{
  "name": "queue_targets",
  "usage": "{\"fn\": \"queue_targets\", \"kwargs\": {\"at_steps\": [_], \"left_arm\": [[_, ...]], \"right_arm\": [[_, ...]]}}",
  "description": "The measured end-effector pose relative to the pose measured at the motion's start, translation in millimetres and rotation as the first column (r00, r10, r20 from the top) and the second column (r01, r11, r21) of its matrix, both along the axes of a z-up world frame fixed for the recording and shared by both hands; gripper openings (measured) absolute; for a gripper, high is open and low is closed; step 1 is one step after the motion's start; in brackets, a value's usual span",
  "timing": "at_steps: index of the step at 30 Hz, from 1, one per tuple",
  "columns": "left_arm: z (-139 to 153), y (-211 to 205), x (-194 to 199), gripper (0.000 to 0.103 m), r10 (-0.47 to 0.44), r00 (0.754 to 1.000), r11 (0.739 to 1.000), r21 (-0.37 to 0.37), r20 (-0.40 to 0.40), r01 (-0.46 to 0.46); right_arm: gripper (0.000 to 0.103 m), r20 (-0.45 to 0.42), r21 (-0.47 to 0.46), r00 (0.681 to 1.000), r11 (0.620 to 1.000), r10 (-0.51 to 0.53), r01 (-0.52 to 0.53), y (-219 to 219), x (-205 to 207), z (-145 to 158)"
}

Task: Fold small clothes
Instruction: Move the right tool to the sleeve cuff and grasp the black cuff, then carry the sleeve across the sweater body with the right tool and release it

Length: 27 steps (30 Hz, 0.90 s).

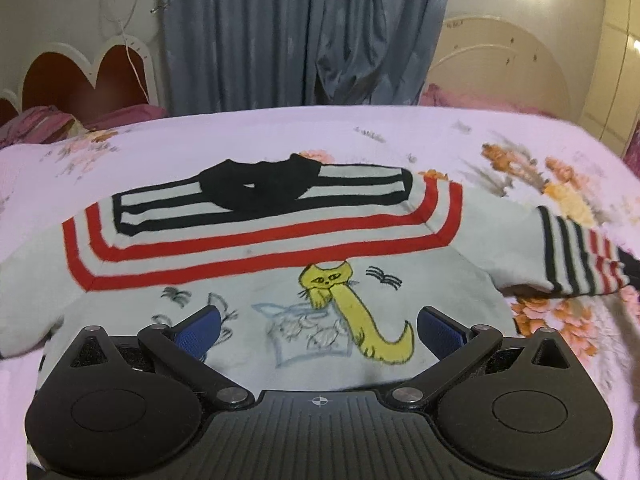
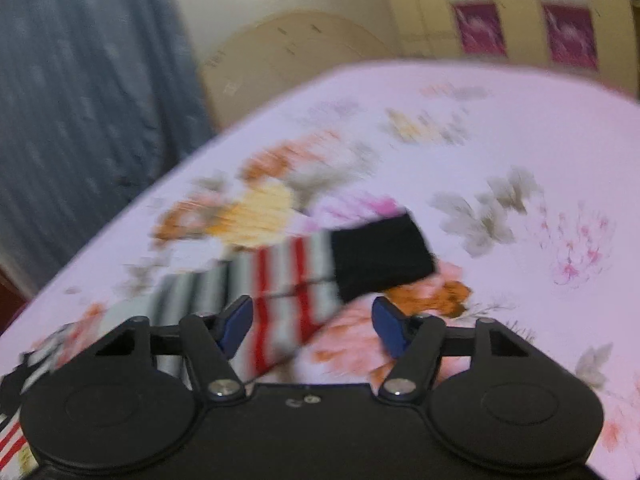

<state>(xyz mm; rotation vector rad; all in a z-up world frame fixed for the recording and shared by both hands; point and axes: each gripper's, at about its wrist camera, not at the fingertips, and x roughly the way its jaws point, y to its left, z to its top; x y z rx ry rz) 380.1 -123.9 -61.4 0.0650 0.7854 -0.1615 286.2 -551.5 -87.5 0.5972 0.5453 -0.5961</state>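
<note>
Sweater lies flat on the bed, front side up, collar at 12 o'clock away from the left camera, hem nearest.

Risks, near to far:
- Left hand-held gripper hovers over the lower chest with its blue pads wide apart, nothing between them. If it closes here it would likely pinch a middle bunch of fabric, not an edge, and the fold would come out lumpy.
- Right hand-held gripper is also spread wide and holds nothing, with the striped sleeve lying between its pads. That view is motion-blurred, so the hand looks to be moving fast; a snap shut could catch only one layer, or grab the bed sheet with it. Can't tell if the pads touch cloth.
- Sleeve cuff sits beyond the pads at about 1 o'clock; gripping short of it may let the cuff flop and twist when folded in.
- Soft bed could wrinkle underneath and drag the sweater off square.

Looks: pale grey knit, yellow cat print on the chest, red stripe bands around the shoulders, black-and-white stripes nearer the black collar. Right sleeve stretches out toward 3 o'clock in the left view; sleeve at 9 o'clock is partly cut off. Not folded yet.
</note>
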Motion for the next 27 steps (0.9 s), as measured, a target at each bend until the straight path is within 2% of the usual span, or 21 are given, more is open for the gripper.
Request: {"fn": "queue_targets", "kwargs": {"at_steps": [2,4,10,11,13,14,15,17,19,21,24,27], "left_arm": [[-3.8,-11.1,9.7,0.103,0.008,1.0,1.0,0.005,-0.013,-0.008],[-7.9,-22.0,18.9,0.103,0.012,1.0,1.0,0.009,-0.02,-0.012],[-12.3,-40.3,41.1,0.103,0.034,0.999,0.999,0.001,-0.027,-0.034],[-13.2,-41.4,44.4,0.103,0.038,0.999,0.999,0.012,-0.03,-0.038],[-15.3,-41.4,52.3,0.103,0.042,0.998,0.999,0.025,-0.047,-0.041],[-15.6,-40.1,55.4,0.103,0.04,0.998,0.999,0.025,-0.052,-0.038],[-15.6,-37.6,56.8,0.103,0.036,0.998,0.999,0.024,-0.051,-0.035],[-17.2,-29.5,58.4,0.103,0.027,0.998,0.999,0.022,-0.054,-0.026],[-20.2,-17.8,58.6,0.103,0.028,0.997,0.999,0.032,-0.065,-0.026],[-21.3,-1.6,56.1,0.103,0.034,0.998,0.999,0.033,-0.056,-0.032],[-22.3,28.3,55.6,0.103,0.038,0.997,0.999,0.002,-0.061,-0.038],[-22.2,59.9,57.9,0.103,0.048,0.997,0.998,-0.035,-0.062,-0.05]], "right_arm": [[0.058,0.01,0.052,1.0,0.998,-0.026,0.026,-12.9,1.5,-11.6],[0.059,0.063,0.093,0.997,0.995,-0.037,0.031,-14.6,1.7,-14.9],[0.056,0.099,0.092,0.995,0.996,-0.006,-0.003,-12.5,17.3,-21.5],[0.05,0.1,0.093,0.995,0.996,0.0,-0.01,-13.9,18.2,-21.4],[0.03,0.086,0.076,0.996,0.997,0.025,-0.032,-17.7,22.6,-21.2],[0.016,0.068,0.059,0.997,0.998,0.031,-0.035,-18.3,25.0,-21.9],[0.011,0.05,0.041,0.998,0.999,0.03,-0.032,-18.9,26.2,-22.6],[0.01,0.019,0.003,0.999,1.0,0.031,-0.031,-17.1,31.3,-22.7],[0.008,-0.04,-0.105,0.997,0.992,0.067,-0.071,0.1,44.3,-11.4],[0.008,-0.029,-0.16,0.99,0.977,0.137,-0.14,21.1,54.2,3.9],[0.008,-0.023,-0.234,0.946,0.918,0.325,-0.321,77.9,75.4,29.6],[0.007,-0.027,-0.223,0.866,0.842,0.499,-0.492,145.7,97.3,40.5]]}}
